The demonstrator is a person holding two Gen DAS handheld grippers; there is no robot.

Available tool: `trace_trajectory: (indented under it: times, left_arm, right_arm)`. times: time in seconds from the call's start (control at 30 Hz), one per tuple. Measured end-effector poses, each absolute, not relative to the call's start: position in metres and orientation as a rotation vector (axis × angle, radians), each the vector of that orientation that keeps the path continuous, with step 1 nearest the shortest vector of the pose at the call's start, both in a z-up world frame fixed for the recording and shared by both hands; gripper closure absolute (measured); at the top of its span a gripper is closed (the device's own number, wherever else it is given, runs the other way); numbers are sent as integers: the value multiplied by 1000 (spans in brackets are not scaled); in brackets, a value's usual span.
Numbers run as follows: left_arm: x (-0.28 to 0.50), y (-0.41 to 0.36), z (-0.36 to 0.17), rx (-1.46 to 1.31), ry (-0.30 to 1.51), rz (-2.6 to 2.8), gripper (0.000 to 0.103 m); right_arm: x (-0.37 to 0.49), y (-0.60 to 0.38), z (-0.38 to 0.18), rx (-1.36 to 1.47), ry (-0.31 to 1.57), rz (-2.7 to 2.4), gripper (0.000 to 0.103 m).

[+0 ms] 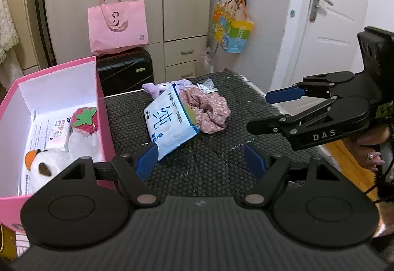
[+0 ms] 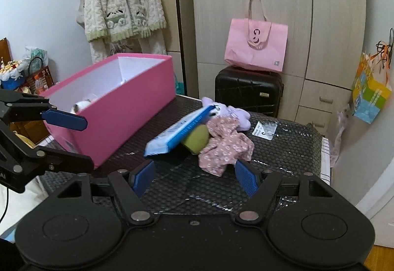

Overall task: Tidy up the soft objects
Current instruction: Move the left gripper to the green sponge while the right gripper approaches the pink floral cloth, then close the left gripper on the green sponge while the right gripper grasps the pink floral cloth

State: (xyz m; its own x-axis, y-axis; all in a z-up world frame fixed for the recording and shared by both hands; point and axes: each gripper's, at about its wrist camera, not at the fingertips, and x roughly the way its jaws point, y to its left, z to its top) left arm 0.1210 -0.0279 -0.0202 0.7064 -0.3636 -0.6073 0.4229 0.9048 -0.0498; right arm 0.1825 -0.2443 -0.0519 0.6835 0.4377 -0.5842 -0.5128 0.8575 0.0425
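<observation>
A pile of soft things lies on the black mat: a blue wipes packet [image 1: 170, 120] [image 2: 179, 130] leans on a green object [image 2: 197, 139], a pink floral garment [image 1: 211, 108] [image 2: 226, 145] and a purple plush [image 1: 157, 88] [image 2: 234, 113]. The pink box [image 1: 98, 98] [image 2: 123, 111] at the left holds a white plush [image 1: 41, 165] and a strawberry plush [image 1: 86, 120]. My left gripper [image 1: 200, 160] [image 2: 88, 143] is open near the packet's lower corner, holding nothing. My right gripper [image 2: 194, 178] [image 1: 258, 111] is open in front of the floral garment, also holding nothing.
A small white label card [image 2: 266, 130] lies behind the pile. Beyond the table a pink paper bag [image 1: 118, 24] sits on a black suitcase [image 2: 248, 88] against wardrobes. A colourful bag [image 1: 232, 29] hangs by the white door [image 1: 327, 24]. A fluffy robe [image 2: 123, 0] hangs at the left.
</observation>
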Motion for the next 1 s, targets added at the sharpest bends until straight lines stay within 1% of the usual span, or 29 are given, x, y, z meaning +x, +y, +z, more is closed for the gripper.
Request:
trace_trajectory:
  times: [0.23,0.27,0.3,0.4,0.43,0.5,0.53,0.57,0.63,0.87,1.0]
  left_arm:
    - [140,-54,-39,128,624,-404,30]
    - [143,-58,-41,125,613,-408,33]
    - [145,-62,-42,123,599,-409,38]
    - [155,-74,-44,127,539,-402,45]
    - [159,-77,-45,127,515,-401,46]
    - [169,-85,-45,123,482,-406,54]
    - [175,-88,-46,119,481,-409,56]
    - [181,-91,-48,109,488,-415,61]
    - [197,-95,-52,59,564,-420,67]
    - [220,-97,-67,95,628,-328,66]
    - [226,-89,-74,58,682,-321,65]
  right_arm:
    - [218,-250,-77,-189,615,532,26]
    - [222,-251,-80,-194,613,535,26]
    - [228,-253,-84,-199,614,536,26]
    - [241,-257,-87,-198,618,521,26]
    - [245,-260,-87,-187,615,523,26]
    - [252,-265,-87,-165,610,530,26]
    - [255,-267,-87,-156,607,531,26]
    - [258,-269,-87,-151,605,531,26]
    - [264,-271,-90,-149,601,533,26]
    - [279,-269,-102,-154,612,530,26]
    - [283,-267,-104,-165,613,537,26]
